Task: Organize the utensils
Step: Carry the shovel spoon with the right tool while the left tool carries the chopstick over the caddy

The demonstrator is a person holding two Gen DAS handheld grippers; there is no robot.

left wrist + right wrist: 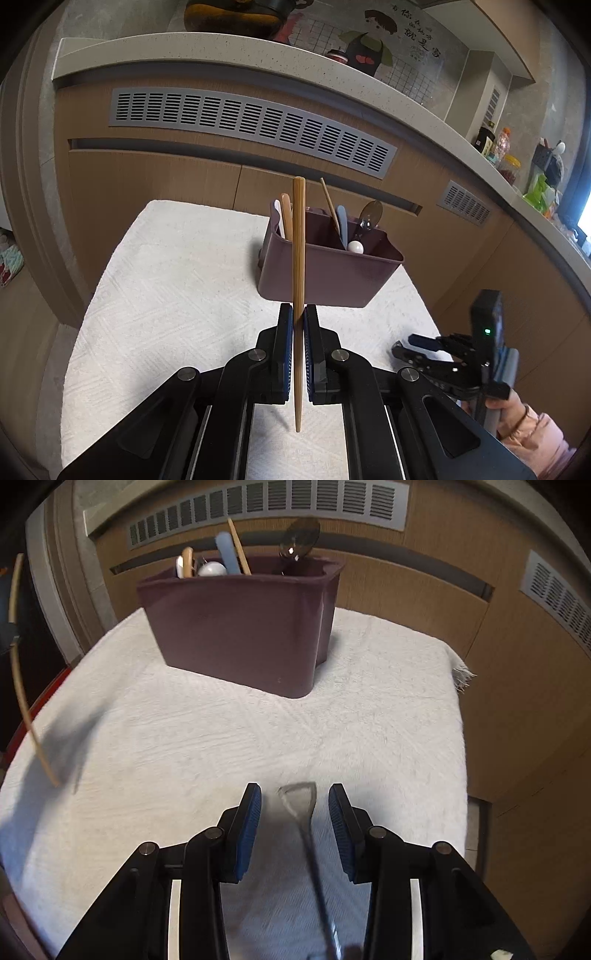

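On the white towel (221, 738) covering the table, a maroon utensil caddy (240, 627) is seen standing upright near the far edge, with spoons, a chopstick and other handles held upright inside. Left gripper (298, 314): jaws clamped on a wooden chopstick (298, 258), held upright, lower tip just above or touching the towel (cannot be told). Right gripper (294, 801): jaws parted, nothing pressed; a metal utensil handle (301, 801) is seen blurred between the pads, touching neither.
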